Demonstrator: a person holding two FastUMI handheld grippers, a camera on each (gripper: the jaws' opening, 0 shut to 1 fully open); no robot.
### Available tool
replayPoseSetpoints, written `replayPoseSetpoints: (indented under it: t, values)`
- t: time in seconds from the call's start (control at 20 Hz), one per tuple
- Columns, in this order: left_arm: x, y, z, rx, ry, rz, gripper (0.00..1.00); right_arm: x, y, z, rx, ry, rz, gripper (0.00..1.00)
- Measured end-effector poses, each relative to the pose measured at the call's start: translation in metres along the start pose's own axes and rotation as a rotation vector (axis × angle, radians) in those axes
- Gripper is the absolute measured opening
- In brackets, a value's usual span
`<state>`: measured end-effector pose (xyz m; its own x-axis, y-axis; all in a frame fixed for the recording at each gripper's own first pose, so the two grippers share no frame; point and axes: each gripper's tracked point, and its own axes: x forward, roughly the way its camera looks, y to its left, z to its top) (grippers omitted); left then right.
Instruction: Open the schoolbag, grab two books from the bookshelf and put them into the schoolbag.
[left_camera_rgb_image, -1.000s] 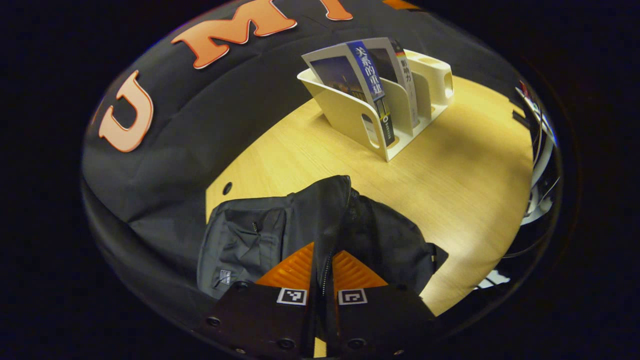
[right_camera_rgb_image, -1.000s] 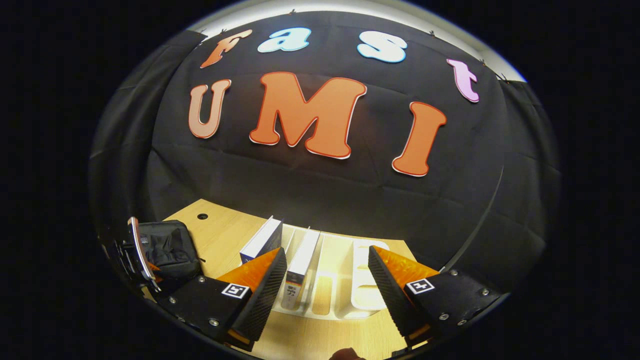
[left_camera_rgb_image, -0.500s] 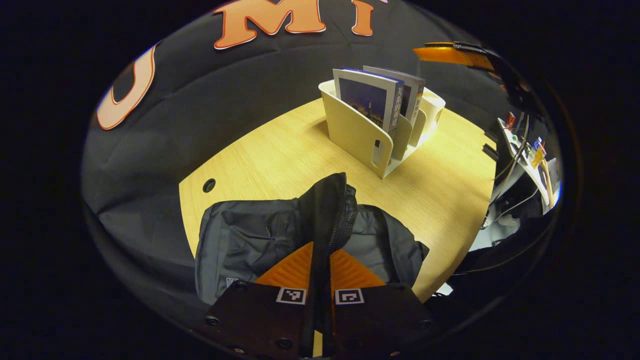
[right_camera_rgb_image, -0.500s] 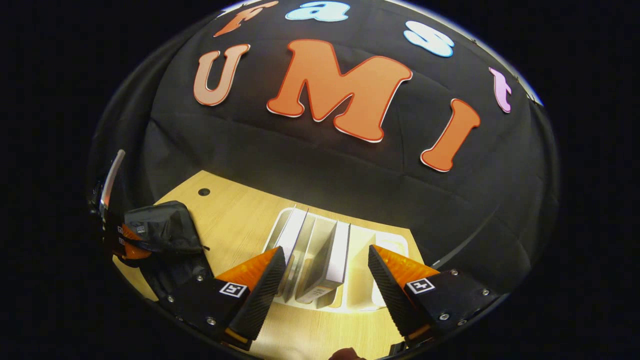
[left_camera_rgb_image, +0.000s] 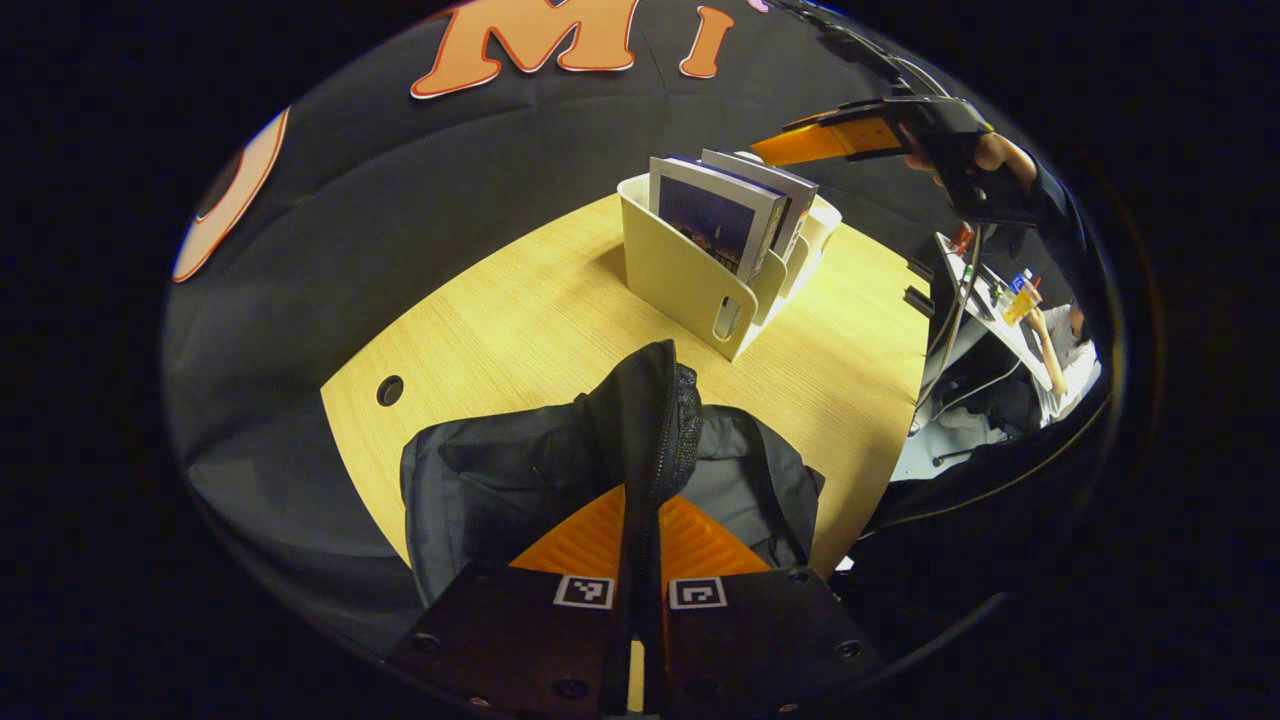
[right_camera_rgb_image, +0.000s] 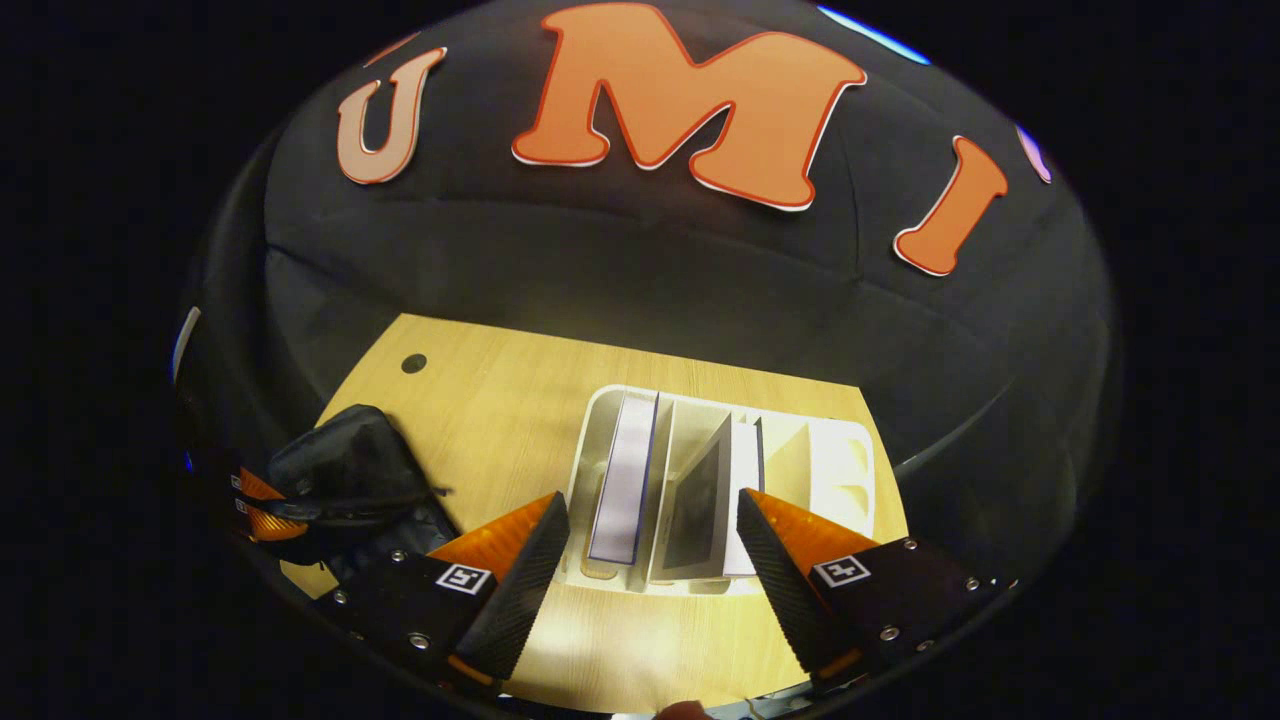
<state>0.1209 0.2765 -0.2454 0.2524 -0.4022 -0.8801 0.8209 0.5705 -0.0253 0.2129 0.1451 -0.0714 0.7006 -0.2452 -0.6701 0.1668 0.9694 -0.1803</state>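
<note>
Books (right_camera_rgb_image: 655, 490) in bookshelf (right_camera_rgb_image: 850, 460) below spread right claw (right_camera_rgb_image: 650, 560)

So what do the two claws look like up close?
Each claw has a black body with small screws and a square black-and-white marker at each finger's base. The right claw has wedge fingers with ridged inner faces. The left claw's faces are ridged too.

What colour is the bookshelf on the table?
Cream white. The bookshelf shows best in the left gripper view.
</note>
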Motion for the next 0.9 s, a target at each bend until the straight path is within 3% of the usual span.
replayPoseSetpoints:
  t: [0.45, 0.75, 0.9]
  values:
    - [-0.006, 0.013, 0.004, 0.032, 0.067, -0.045, 0.06, 0.047, 0.024, 0.003, 0.016, 0.265, 0.124, 1.0]
    - [0.004, 0.014, 0.006, 0.006, 0.094, -0.063, 0.06, 0.083, 0.025, -0.015, 0.072, 0.442, 0.136, 0.88]
    - [0.008, 0.007, 0.011, 0.006, 0.105, -0.078, 0.06, 0.092, 0.026, -0.021, 0.084, 0.481, 0.117, 0.7]
